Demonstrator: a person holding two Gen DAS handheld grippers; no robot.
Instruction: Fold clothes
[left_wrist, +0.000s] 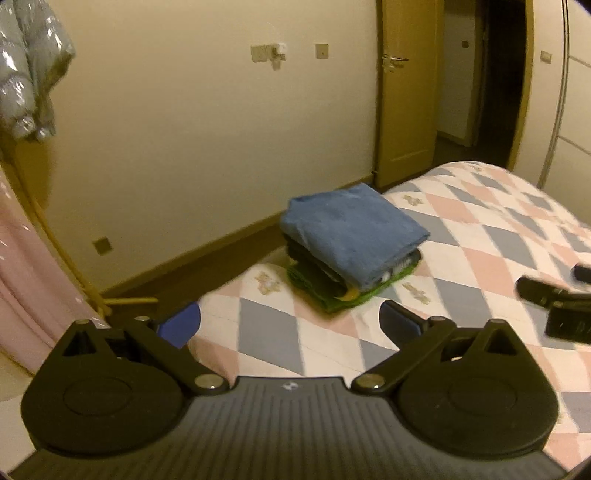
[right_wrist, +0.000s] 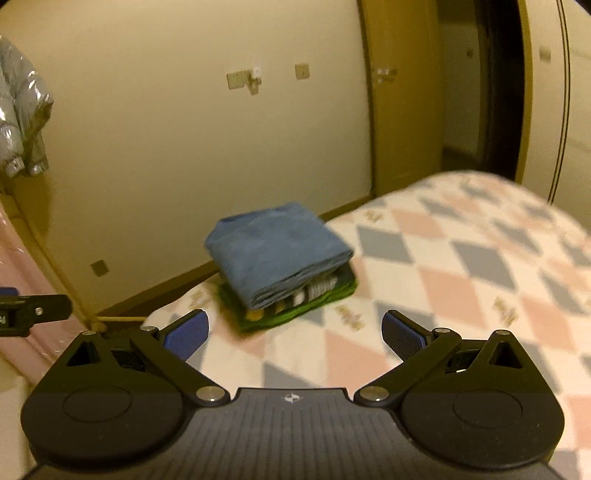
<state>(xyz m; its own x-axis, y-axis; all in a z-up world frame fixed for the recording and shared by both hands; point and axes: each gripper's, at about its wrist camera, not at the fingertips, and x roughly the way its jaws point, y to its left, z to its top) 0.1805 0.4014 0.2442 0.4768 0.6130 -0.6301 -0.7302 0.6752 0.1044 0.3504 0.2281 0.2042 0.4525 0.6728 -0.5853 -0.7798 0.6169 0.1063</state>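
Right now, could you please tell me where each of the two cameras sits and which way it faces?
Left wrist: rides the left claw, open above the quilt, facing the stack of folded clothes, wall and door; the right claw pokes in at right.
Right wrist: rides the right claw, open, facing the same stack; the left claw shows at left.
Shared: stack, quilt, wall, door.

Dim yellowish light, perhaps motion-blurred, fisheye-bent edges

Checked bedspread (left_wrist: 480, 236) shown at right; wall sockets (left_wrist: 264, 53) and open door (left_wrist: 404, 92) far; jacket (left_wrist: 29, 66) hung at left.
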